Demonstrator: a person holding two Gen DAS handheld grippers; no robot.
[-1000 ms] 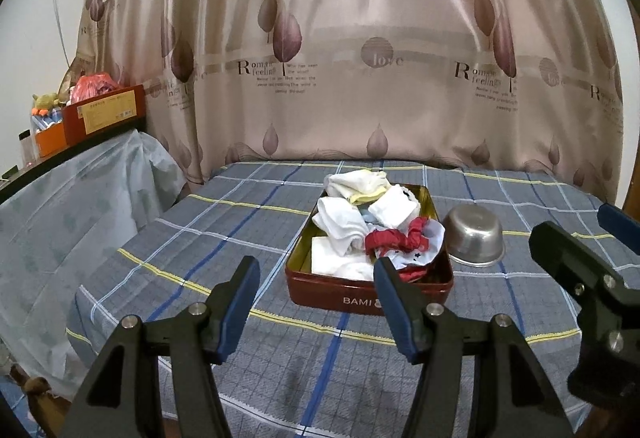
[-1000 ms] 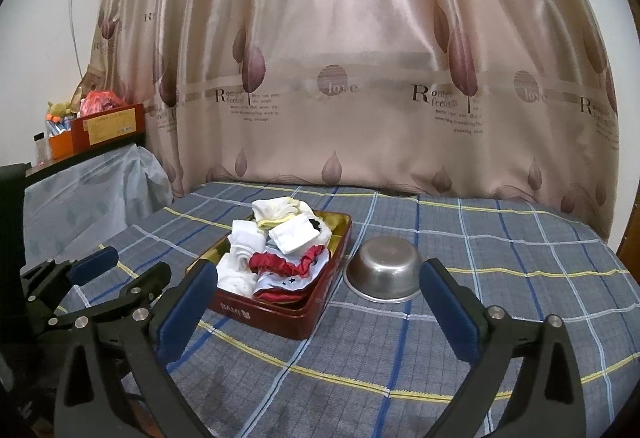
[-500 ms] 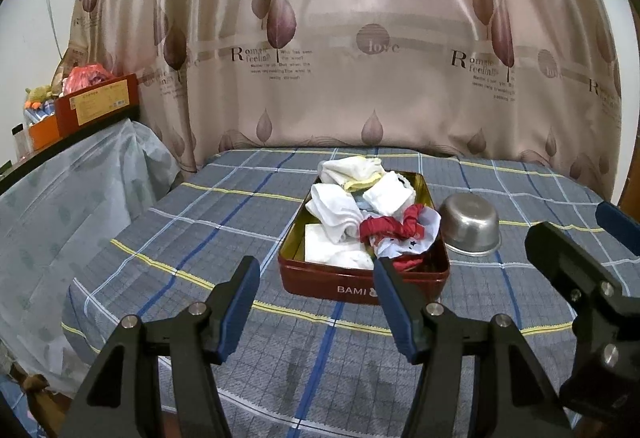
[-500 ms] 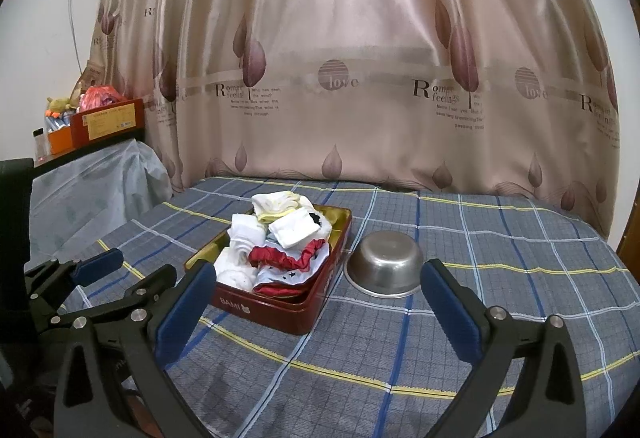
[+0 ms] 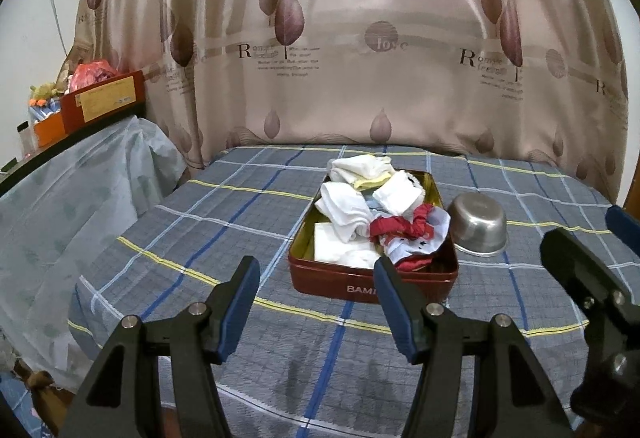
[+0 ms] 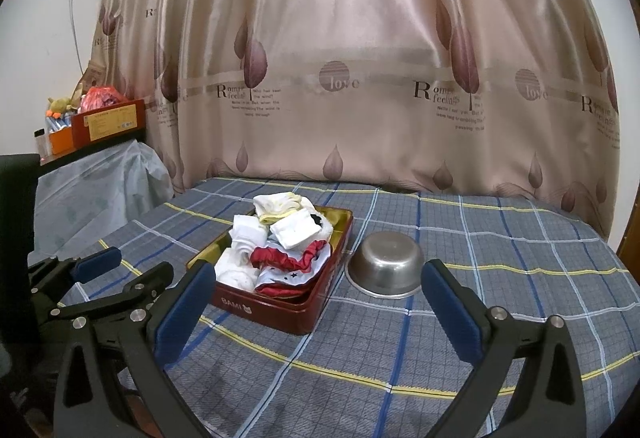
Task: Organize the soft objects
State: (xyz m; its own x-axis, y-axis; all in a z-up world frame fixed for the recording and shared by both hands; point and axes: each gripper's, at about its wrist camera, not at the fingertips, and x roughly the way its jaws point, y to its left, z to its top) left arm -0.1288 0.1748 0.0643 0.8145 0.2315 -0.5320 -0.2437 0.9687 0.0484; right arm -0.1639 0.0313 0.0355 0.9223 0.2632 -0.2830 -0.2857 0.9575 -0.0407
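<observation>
- Left wrist view has the left gripper point(image 5: 316, 278) hanging low over the near part of the plaid bedcover point(image 5: 224, 238), jaws spread wide with nothing between them; the right gripper point(image 6: 316, 298) is likewise released and empty, near the front edge of the bed
- Soft things sit heaped in the red tin point(image 5: 340, 284) in the middle of the cover: white rolled cloths point(image 5: 344, 212), a white-and-yellow piece point(image 5: 362, 168) hanging over the far rim, and a red ruffled piece point(image 5: 400, 228) on a starred white cloth point(image 5: 416, 244) at the near right corner
- Tangled layers are the main risk: pinching the red piece would likely drag the starred cloth out with it, so two items go where one was meant
- A light tin on soft bedding could slide or tip if a finger catches its near wall on the way in, spilling the heap
- An upturned steel bowl point(image 6: 386, 266) stands just beside the tin's right side; a reach from the right could knock it, and it would skid on the fabric
- Both grippers are close side by side, the left one showing at the left of the right wrist view point(image 6: 96, 278); reaching for the tin together could make them collide
- The far piece is balanced on the rim and could fall onto the cover if the tin is jolted
</observation>
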